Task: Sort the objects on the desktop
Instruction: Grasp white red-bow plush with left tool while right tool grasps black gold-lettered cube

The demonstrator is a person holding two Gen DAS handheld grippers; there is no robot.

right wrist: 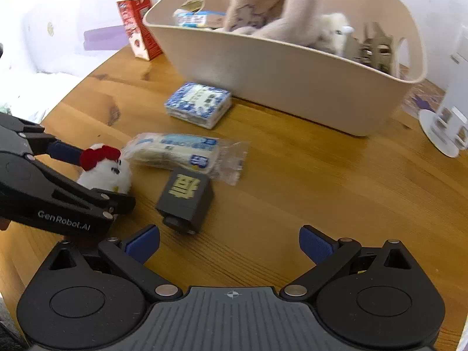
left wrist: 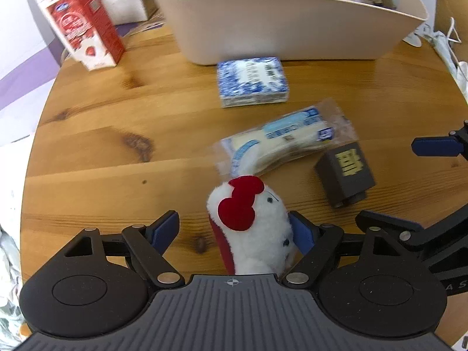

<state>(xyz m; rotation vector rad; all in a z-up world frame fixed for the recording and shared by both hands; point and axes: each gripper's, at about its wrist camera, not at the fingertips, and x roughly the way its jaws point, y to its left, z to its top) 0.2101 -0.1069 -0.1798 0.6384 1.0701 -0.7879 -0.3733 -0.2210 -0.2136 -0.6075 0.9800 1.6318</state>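
A white plush toy with a red bow (left wrist: 253, 222) stands between the open jaws of my left gripper (left wrist: 234, 228), against the right finger, clear of the left one. It also shows in the right wrist view (right wrist: 103, 166). My right gripper (right wrist: 229, 244) is open and empty, just short of a dark brown box with gold lettering (right wrist: 185, 197). A clear snack packet (left wrist: 288, 139) and a blue-and-white tissue pack (left wrist: 251, 82) lie on the round wooden table (left wrist: 102, 146). A beige bin (right wrist: 292, 67) holds plush toys and packets at the back.
A red-and-white milk carton (left wrist: 83, 26) stands at the table's back left. A white round stand (right wrist: 438, 134) sits at the right edge. The table edge curves close on the left. My right gripper's fingers (left wrist: 435, 146) show at the right of the left wrist view.
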